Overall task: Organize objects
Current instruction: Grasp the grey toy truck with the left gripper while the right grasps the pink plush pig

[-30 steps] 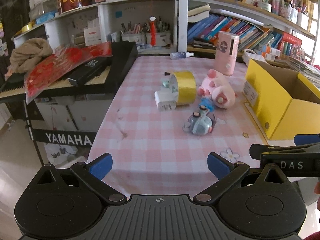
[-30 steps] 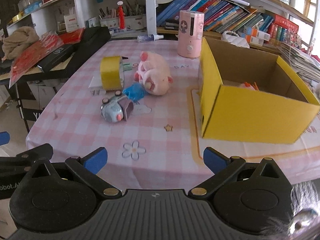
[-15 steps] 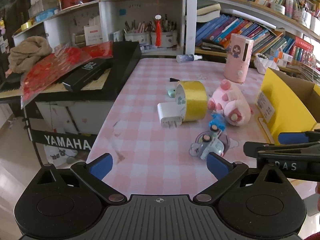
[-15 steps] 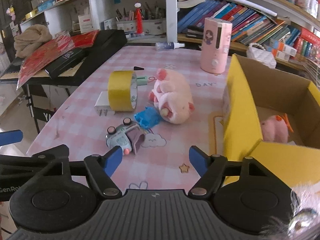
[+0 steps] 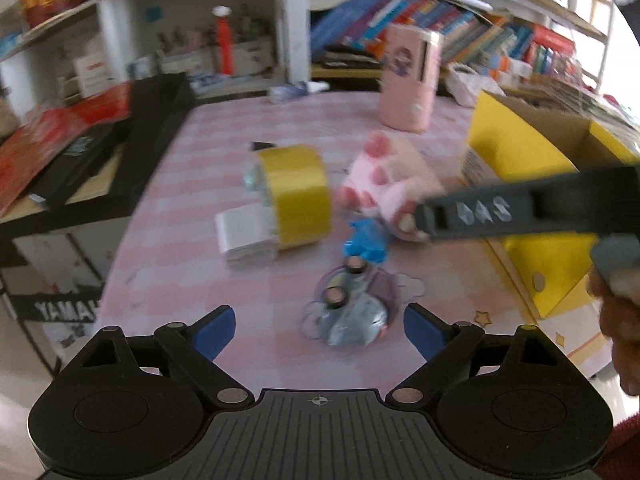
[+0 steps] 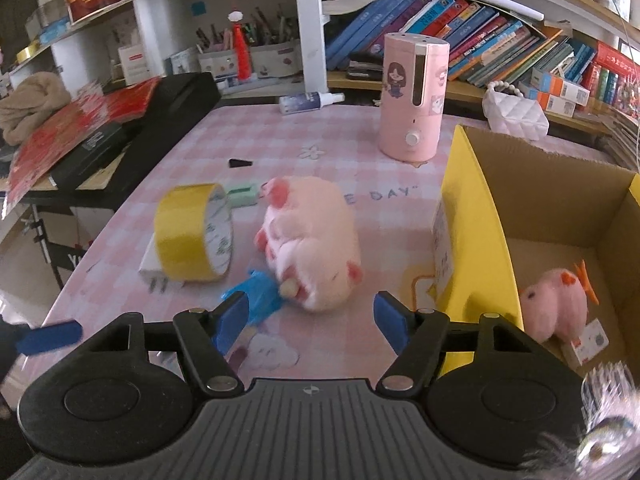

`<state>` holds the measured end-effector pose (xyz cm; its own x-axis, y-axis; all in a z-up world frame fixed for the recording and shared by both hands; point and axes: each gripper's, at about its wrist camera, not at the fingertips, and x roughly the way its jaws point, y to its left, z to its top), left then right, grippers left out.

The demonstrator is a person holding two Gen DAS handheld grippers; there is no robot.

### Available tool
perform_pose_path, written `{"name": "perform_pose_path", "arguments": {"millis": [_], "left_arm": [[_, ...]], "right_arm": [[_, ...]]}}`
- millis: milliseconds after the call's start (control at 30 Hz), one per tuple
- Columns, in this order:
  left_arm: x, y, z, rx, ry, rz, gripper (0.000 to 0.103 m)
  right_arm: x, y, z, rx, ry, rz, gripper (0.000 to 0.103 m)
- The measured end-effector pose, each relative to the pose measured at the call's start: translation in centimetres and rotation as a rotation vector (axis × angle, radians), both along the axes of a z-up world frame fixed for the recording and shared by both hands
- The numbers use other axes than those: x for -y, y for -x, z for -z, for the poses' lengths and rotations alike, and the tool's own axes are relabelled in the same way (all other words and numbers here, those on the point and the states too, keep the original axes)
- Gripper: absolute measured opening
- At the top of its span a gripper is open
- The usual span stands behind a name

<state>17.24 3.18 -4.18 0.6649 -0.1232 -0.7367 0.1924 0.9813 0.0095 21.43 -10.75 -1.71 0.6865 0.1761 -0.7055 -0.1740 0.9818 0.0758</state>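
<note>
On the pink checked table (image 6: 344,160) the loose things lie together: a roll of yellow tape (image 6: 192,236) standing on its edge against a white charger (image 5: 246,236), a pink plush pig (image 6: 312,244) on its side just right of the tape, a crumpled blue wrapper (image 6: 256,292) touching the pig's snout, and a small grey toy car (image 5: 352,312) nearest the table's front edge. Farther back stands a pink humidifier (image 6: 412,100), upright and well apart from the pile. At the right is a yellow cardboard box (image 6: 472,216), open at the top, with a smaller pink plush toy (image 6: 556,308) lying in its near corner. The left gripper (image 5: 318,326) hovers above the toy car with its blue fingers (image 5: 214,330) apart and closing, the car seen between them but not pressed by either. The right gripper (image 6: 312,318) points at the pig's snout end, its fingers (image 6: 390,320) also closing, still clear of the pig and grasping nothing; its arm crosses the left wrist view in front of the box.
</note>
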Motion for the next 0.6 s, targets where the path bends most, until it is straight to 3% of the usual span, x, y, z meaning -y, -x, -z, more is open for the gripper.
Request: {"name": "perform_pose_path", "arguments": {"millis": [133, 200, 300, 433, 600], "left_arm": [[1.8, -1.4, 1.3, -0.028, -0.039, 0.071, 0.092], [2.6, -2.2, 2.0, -0.056, -0.064, 0.101, 0.078], [3.1, -2.9, 2.7, -0.089, -0.082, 0.117, 0.070], [3.1, -3.6, 3.1, -0.112, -0.070, 0.114, 0.049], [2.4, -4.0, 2.7, -0.119, -0.045, 0.086, 0.047]], "right_arm": [[0.1, -2.2, 0.0, -0.006, 0.001, -0.001, 0.075], [-0.1, -3.3, 0.0, -0.009, 0.001, -0.012, 0.083], [-0.6, -4.9, 0.1, 0.001, 0.021, -0.018, 0.089], [-1.2, -7.1, 0.7, -0.015, 0.047, -0.019, 0.090], [-1.5, -9.5, 2.0, -0.068, 0.054, -0.017, 0.089]]}}
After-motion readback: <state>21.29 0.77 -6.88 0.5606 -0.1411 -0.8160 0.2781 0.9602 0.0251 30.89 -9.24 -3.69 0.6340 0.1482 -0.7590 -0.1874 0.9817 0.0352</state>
